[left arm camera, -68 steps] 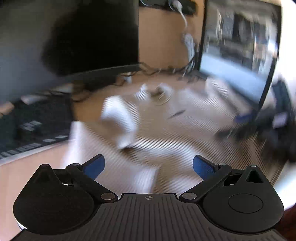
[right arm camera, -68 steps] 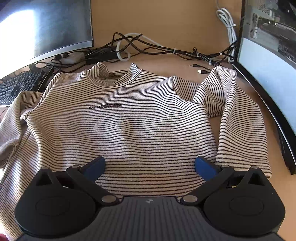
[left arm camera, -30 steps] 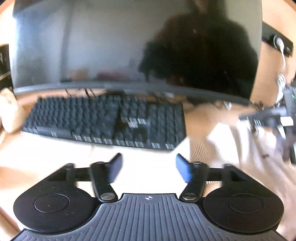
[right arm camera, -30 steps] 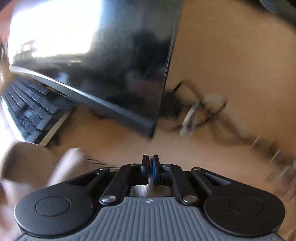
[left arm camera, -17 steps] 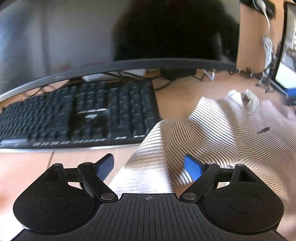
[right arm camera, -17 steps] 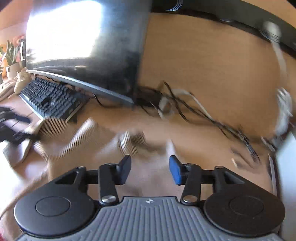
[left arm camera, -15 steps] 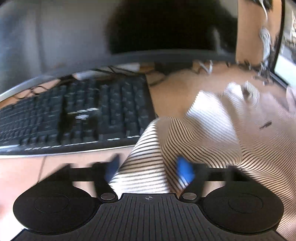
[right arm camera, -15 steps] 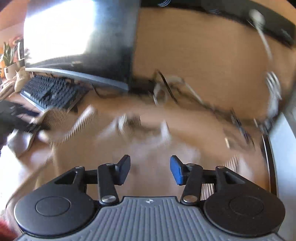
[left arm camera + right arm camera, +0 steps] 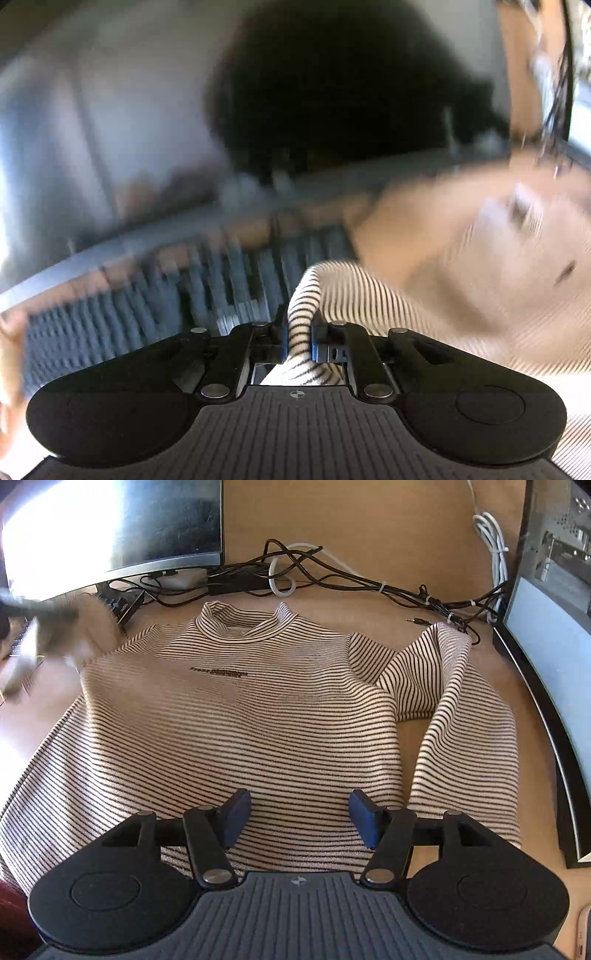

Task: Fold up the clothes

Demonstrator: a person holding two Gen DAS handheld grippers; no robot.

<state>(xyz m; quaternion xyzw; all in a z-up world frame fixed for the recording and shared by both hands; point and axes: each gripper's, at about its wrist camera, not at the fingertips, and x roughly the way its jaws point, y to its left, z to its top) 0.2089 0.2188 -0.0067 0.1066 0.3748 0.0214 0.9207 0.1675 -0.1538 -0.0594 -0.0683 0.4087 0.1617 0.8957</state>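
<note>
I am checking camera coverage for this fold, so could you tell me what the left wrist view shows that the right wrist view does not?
Only the left wrist view shows the left tool shut on a bunched part of the striped sweater, with a blurred keyboard behind.

Only the right wrist view shows the collar, the folded-back sleeve, the cables and the open right tool.

Both show the sweater on the wooden desk.

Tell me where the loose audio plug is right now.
Right wrist view: the audio plug lies on the bare desk, between the sweater collar and its folded sleeve.
</note>
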